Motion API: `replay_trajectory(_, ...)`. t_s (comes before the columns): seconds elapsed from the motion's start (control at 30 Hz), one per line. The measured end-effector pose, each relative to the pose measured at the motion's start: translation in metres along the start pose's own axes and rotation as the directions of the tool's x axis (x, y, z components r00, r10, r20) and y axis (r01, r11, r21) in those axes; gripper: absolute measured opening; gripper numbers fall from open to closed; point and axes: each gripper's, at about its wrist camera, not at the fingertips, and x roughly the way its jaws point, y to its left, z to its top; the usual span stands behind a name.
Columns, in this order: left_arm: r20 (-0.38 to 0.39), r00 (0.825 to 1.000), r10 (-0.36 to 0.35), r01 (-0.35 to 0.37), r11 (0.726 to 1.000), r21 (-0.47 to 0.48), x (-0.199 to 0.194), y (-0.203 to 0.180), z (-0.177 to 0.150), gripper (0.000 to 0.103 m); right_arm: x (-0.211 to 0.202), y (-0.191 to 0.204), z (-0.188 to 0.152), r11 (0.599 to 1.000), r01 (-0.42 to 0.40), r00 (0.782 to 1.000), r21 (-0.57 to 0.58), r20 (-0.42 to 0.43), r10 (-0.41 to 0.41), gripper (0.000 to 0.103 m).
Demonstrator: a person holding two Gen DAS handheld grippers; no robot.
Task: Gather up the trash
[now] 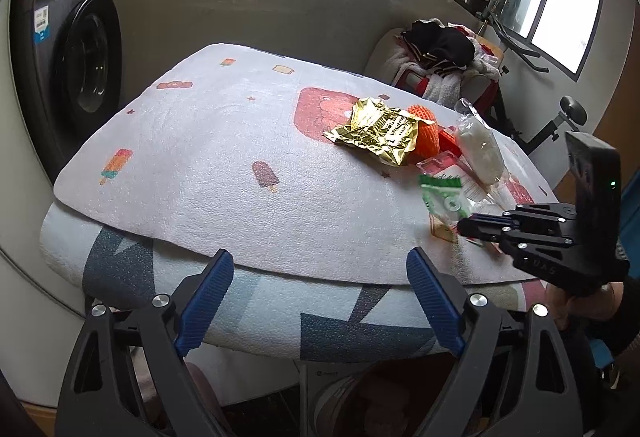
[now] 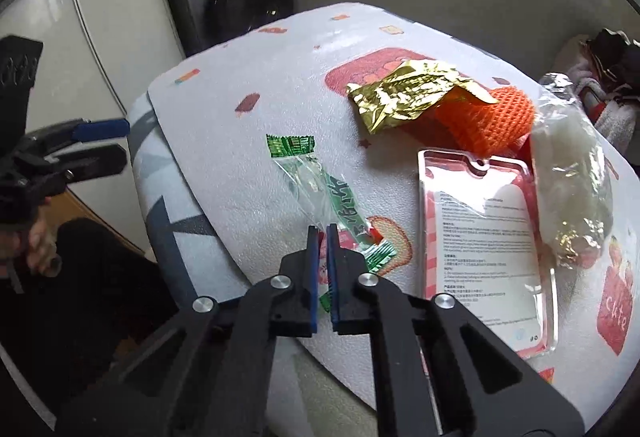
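The left tongs (image 1: pixel 320 269) are spread wide, blue pads well apart, holding nothing. They hover at the lower centre of the left wrist view, just off the near edge of the counter (image 1: pixel 224 165), which carries a white foam mat printed with ice-lolly figures.

The right tongs (image 2: pixel 322 237) are pressed nearly together and pinch the lower end of the green wrapper (image 2: pixel 320 189). The wrapper runs from the pads up toward the centre of the right wrist view; its upper part is clear film with a green printed band. In the left wrist view the same wrapper (image 1: pixel 444 197) appears at the right, at the tip of the right tongs (image 1: pixel 466 227).

Remaining trash lies in the upper right of the right wrist view:
- Gold foil wrapper (image 2: pixel 404 93), crumpled, overlapping the orange foam net (image 2: pixel 492 121).
- Clear blister pack (image 2: pixel 488 237) with a printed white insert, flat on the mat, just below the net.
- Clear plastic bag (image 2: pixel 568 177) with white contents, touching the right edge of the blister pack.

A washing machine (image 1: pixel 76 49) stands behind the counter at the upper left of the left wrist view. A pile of clothes (image 1: pixel 440 53) sits beyond the counter at the upper right.
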Motion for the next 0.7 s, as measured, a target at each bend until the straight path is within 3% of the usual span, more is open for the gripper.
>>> replay_trajectory(0.2, -0.04, 0.999, -0.023, 0.026, 0.997, 0.079, 0.036, -0.03, 0.031, 0.085, -0.054, -0.04, -0.011, 0.971, 0.067, 0.982, 0.23, 0.159, -0.105, 0.008)
replay_trajectory(0.43, -0.073, 0.997, -0.003, 0.02, 0.971, 0.239, 0.102, -0.089, 0.077, 0.084, -0.098, -0.08, -0.037, 0.913, 0.096, 0.951, 0.396, 0.234, -0.201, 0.008)
replay_trajectory(0.57, -0.094, 0.992, 0.085, -0.049, 0.943, 0.328, 0.146, -0.115, 0.096, 0.074, -0.111, -0.094, -0.056, 0.891, 0.106, 0.944, 0.441, 0.238, -0.23, 0.008)
replay_trajectory(0.7, -0.111, 0.967, 0.228, -0.156, 0.879, 0.45, 0.189, -0.132, 0.102, 0.059, -0.118, -0.103, -0.072, 0.878, 0.109, 0.942, 0.466, 0.234, -0.241, 0.008)
